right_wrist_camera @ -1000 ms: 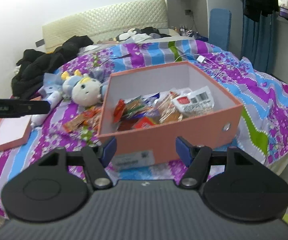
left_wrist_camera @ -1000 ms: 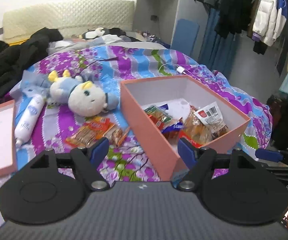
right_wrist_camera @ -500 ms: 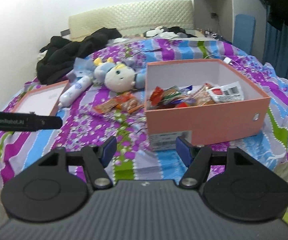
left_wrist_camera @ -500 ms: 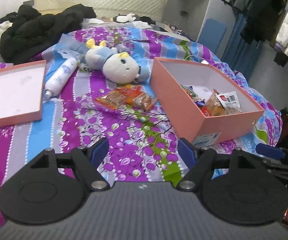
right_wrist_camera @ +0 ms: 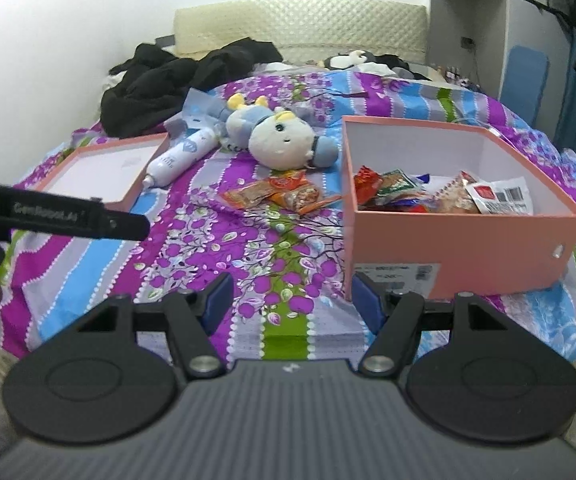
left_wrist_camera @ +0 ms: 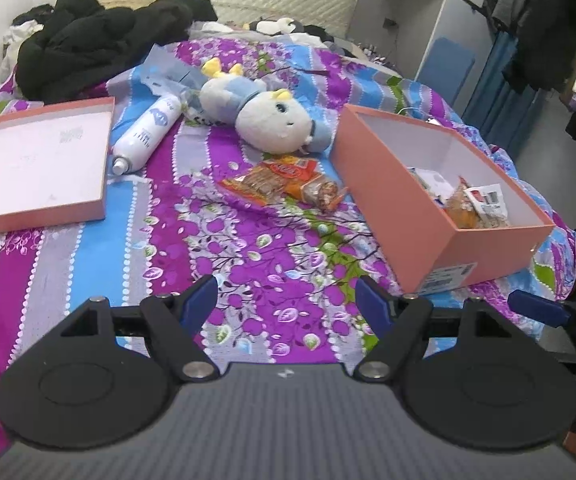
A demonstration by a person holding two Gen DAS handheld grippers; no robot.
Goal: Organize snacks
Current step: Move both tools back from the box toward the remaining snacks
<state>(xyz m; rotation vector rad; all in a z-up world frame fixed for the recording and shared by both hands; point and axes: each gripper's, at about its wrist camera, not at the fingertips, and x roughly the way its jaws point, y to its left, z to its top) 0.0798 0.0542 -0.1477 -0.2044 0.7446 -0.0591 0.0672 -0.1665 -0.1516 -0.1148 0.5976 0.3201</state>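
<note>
Item 1, pink box (left_wrist_camera: 403, 196): stood open on the bed (left_wrist_camera: 100, 264), taken here as the landmark. It already held a heap of snack packets (right_wrist_camera: 439, 196), bunched toward its near end; the far end showed bare white floor, so room remained.

Item 2, loose snacks (left_wrist_camera: 284, 180): two or three orange and brown packets lay on the bedspread just left of the box, overlapping one another and not touching its wall. Judged the only snacks not yet gathered.

Item 3, box lid (left_wrist_camera: 36, 164): lay upturned well to the left of the box, presumably set aside so the box stayed open for loading.

Item 4, plush toy (left_wrist_camera: 272, 120): lay on its side just behind the loose snacks, near the box's far left corner. Not a snack; no reason to move it.

Item 5, white bottle (left_wrist_camera: 148, 136): lay between the lid and the toy, left of the box.

Item 6, left tongs (left_wrist_camera: 286, 304): spread, empty, hovering over bare bedspread in front of the snacks and left of the box's near corner.

Item 7, right tongs (right_wrist_camera: 291, 300): spread, empty, poised near the box's near left corner.

Judgement: either pair faced the loose packets as the likely next pick.
</note>
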